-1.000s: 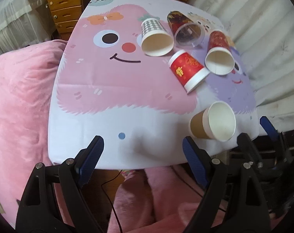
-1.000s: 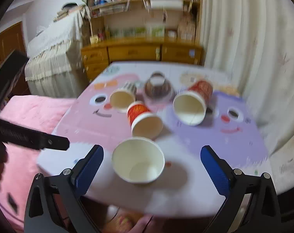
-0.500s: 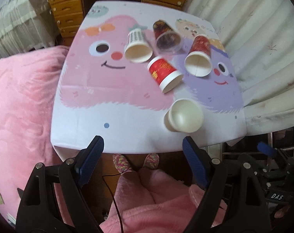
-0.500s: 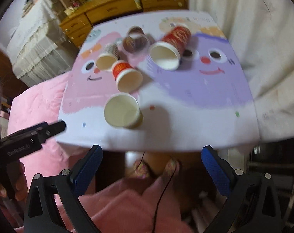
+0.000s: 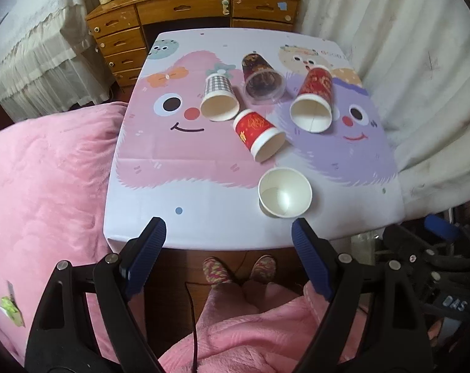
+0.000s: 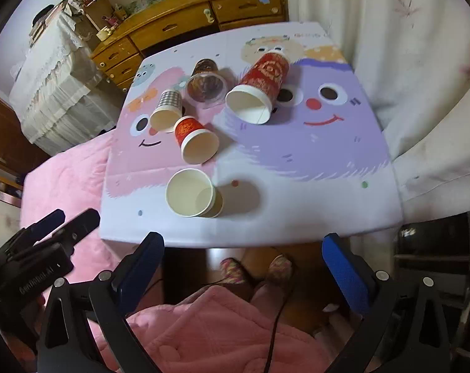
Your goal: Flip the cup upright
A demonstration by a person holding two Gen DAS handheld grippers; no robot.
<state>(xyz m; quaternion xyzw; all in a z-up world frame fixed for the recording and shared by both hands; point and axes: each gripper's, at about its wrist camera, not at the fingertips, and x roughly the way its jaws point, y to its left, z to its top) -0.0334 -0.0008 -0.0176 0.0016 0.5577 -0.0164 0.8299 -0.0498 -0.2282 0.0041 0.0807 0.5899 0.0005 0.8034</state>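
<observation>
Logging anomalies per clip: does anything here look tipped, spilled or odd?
Four cups lie on their sides: checkered cup, clear cup, small red cup, tall red cup. Only the plain cup stands upright. No spill visible.

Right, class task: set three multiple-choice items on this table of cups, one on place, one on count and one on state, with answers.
1. Which cup is nearest the front edge of the cartoon-printed table?
A checked paper cup
B plain cream paper cup
C clear plastic cup

2. How many cups are on the table?
A three
B five
C seven

3. How does the tall red patterned paper cup sit?
A upright
B upside down
C lying on its side

Answers:
1 B, it sits alone by the near edge.
2 B, both views show five.
3 C, its wall rests on the table and its open mouth faces the cameras.
</observation>
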